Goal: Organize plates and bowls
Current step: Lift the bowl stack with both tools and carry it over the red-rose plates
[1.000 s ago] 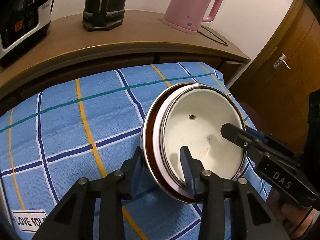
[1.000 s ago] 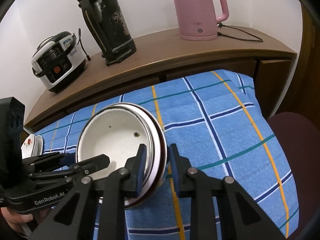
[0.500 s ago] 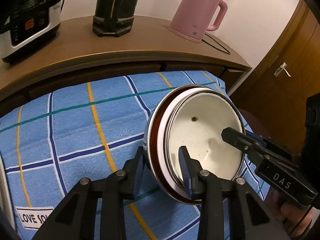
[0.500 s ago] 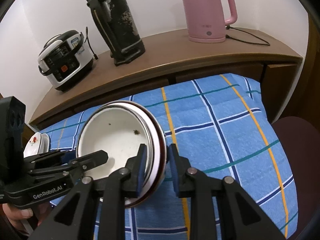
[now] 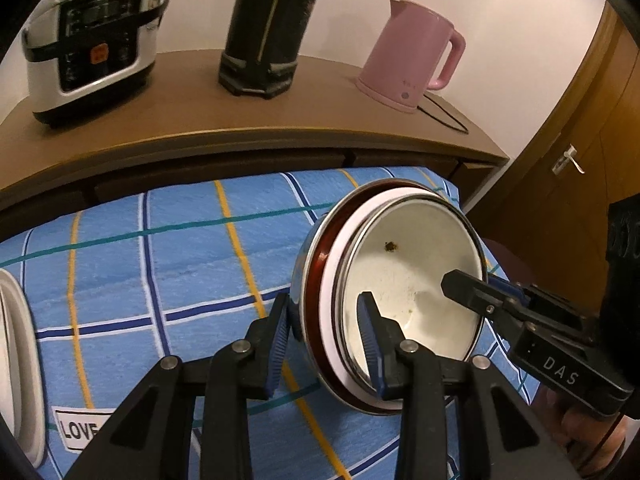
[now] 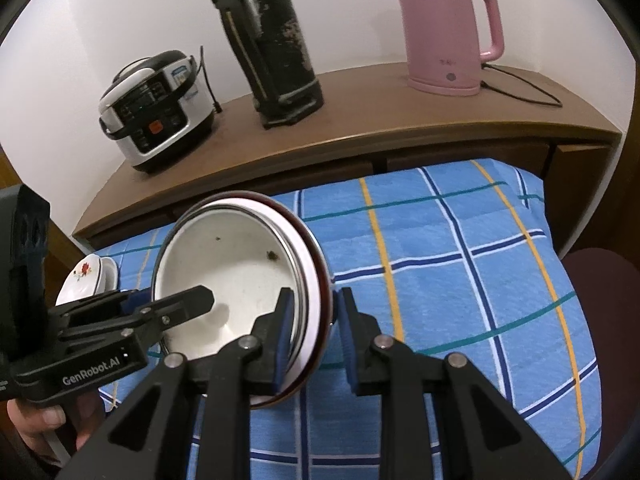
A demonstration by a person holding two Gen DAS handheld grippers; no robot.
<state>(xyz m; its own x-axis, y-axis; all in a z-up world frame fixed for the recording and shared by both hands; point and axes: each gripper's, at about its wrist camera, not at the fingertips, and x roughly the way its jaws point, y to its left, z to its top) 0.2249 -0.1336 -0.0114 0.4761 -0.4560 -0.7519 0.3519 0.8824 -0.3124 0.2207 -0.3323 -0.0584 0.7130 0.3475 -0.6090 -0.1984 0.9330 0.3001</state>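
Left wrist view shows the stack of bowls (image 5: 404, 280) sitting a little right of the middle, tipped up on its edge above the blue checked cloth (image 5: 160, 264). You hold it from two sides. Your left claw (image 5: 326, 320) pinches the near rim at about 7 o'clock on the stack, one finger inside the white bowl and one behind the back of the stack. Your right claw (image 5: 472, 292) comes in from 4 o'clock and pinches the other rim. I think you use both claws because the bowls are nested and could slide apart if only one side were held.

The stack looks like a white bowl in front, a white rim behind it and a dark red one at the back. The white bowl is almost empty. You can see a small brown crumb (image 5: 389, 245) near the top and some faint smears lower down.

In the right wrist view, a little flowered dish (image 6: 86, 278) rests on the cloth at 9 o'clock from the stack, just beside it.

Farther back, at 12 o'clock, the wooden worktop (image 5: 192, 120) carries a rice cooker (image 5: 92, 40), a tall black flask (image 5: 268, 28) and a pink kettle (image 5: 412, 68). These are well apart from the bowls.
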